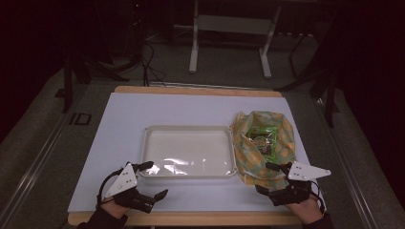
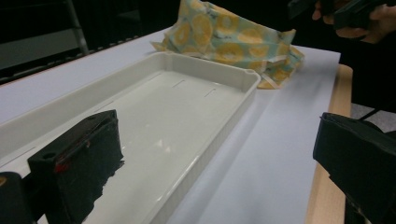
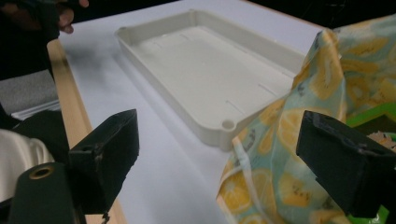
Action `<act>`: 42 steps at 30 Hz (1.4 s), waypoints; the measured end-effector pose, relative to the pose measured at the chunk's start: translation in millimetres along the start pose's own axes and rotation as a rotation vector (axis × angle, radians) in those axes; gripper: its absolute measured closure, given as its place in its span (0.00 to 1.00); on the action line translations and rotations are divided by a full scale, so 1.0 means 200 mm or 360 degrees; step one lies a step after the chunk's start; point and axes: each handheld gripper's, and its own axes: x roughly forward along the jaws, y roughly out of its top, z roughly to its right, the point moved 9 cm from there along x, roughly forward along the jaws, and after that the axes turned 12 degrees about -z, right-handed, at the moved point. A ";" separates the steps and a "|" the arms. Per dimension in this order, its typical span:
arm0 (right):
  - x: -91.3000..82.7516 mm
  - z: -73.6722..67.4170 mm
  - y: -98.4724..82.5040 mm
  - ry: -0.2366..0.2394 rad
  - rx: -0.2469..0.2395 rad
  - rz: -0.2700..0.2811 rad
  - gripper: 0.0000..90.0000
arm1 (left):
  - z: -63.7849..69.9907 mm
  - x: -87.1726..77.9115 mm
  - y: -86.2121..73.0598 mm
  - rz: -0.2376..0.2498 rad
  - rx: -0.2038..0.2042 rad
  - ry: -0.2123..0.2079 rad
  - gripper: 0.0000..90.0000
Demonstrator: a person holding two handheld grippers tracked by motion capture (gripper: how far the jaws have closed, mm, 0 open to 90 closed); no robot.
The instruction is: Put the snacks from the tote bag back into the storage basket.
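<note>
**Cloth bag right of tray, both grippers spread and empty**

Lemon-print cloth bag (image 1: 260, 143) lies on the counter (image 1: 124, 124), its left edge against the right end of the white tray (image 1: 188, 169) and seemingly lapping the near corner. Mouth is open upward, green packet (image 1: 261, 138) showing inside.

Right gripper (image 1: 271, 177) sits at the bag's near edge, jaws spread wide, nothing between them. In the right gripper view one jaw hangs over the cloth, the other over bare counter. Left gripper (image 1: 155, 180) is at the tray's near-left corner, also spread, holding nothing.

Handling, my read: bag is soft, light, floppy, so it'll sag and fold when lifted and the contents could slide. Best hold is probably a pinch on the bunched hem or the tie strip at the near edge, not the flat panel. Packet looks like crinkly film, likely slippery.

Can't make out: how much is in the bag, the packet's label, whether cloth actually rests on the tray rim. Bag's far side is folded over itself.
</note>
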 end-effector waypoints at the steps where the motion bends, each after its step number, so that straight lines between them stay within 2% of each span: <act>1: 0.00 0.00 0.00 0.0012 -0.0003 -0.0003 0.16 | 0.00 0.00 0.00 0.0005 0.0002 -0.0003 0.02; 3: -0.01 0.00 -0.01 0.0021 -0.0024 -0.0006 0.18 | 0.01 0.00 0.00 0.0009 0.0006 -0.0013 0.02; 4: -0.03 0.00 -0.01 0.0012 -0.0081 -0.0021 0.19 | 0.01 0.00 0.01 0.0010 0.0008 -0.0017 0.02; 5: -0.04 0.00 -0.01 0.0004 -0.0090 -0.0022 0.19 | 0.01 0.00 0.01 0.0010 0.0008 -0.0017 0.02; 13: -0.05 0.00 -0.04 0.0044 -0.0058 -0.0087 0.20 | 0.03 -0.01 0.02 0.0027 0.0022 -0.0041 0.02; 18: -0.05 -0.02 -0.03 0.0032 -0.0113 -0.0107 0.22 | 0.04 0.00 0.02 0.0027 0.0027 -0.0053 0.02; 22: -0.04 -0.03 -0.03 0.0052 -0.0114 -0.0113 0.23 | 0.05 0.01 0.01 0.0014 0.0030 -0.0063 0.02; 26: -0.04 -0.04 -0.01 0.0080 -0.0104 -0.0095 0.23 | 0.05 0.01 0.01 0.0018 0.0024 -0.0074 0.02; 34: -0.05 -0.10 0.05 0.0143 -0.0136 -0.0065 0.21 | 0.05 0.01 0.02 0.0030 0.0026 -0.0081 0.02; 42: -0.07 -0.13 0.11 0.0142 -0.0194 -0.0028 0.21 | 0.05 0.02 0.02 0.0027 0.0040 -0.0082 0.02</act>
